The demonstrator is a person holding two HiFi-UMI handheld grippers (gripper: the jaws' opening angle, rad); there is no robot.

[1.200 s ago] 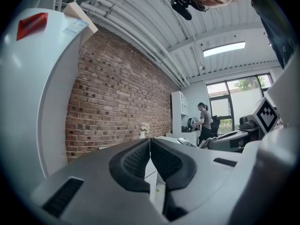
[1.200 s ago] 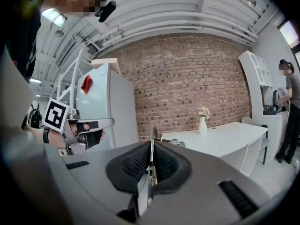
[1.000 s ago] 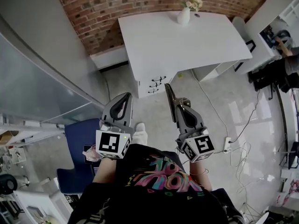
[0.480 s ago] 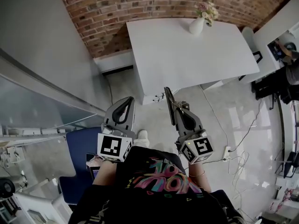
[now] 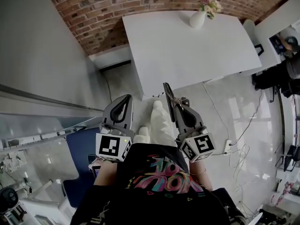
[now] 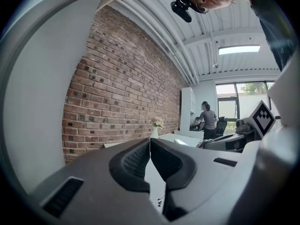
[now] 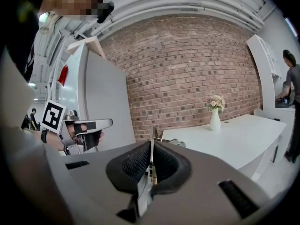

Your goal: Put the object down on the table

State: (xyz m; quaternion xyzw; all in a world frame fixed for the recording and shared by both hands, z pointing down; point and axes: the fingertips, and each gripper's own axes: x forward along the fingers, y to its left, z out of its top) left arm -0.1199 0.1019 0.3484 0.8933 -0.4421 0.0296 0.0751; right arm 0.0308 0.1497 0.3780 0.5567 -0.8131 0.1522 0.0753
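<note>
Brick wall behind, a white table (image 5: 187, 50) lies straight ahead of the right claw (image 5: 174, 104), which is clamped on a thin dark object (image 5: 167, 95). It is held on edge, its long axis pointing at the table. Alongside, the left claw (image 5: 125, 100) is closed and empty.

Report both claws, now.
Left claw: closed, nothing in it.
Right claw: closed on a thin flat board, held on edge; what exactly it is cannot be told.
</note>
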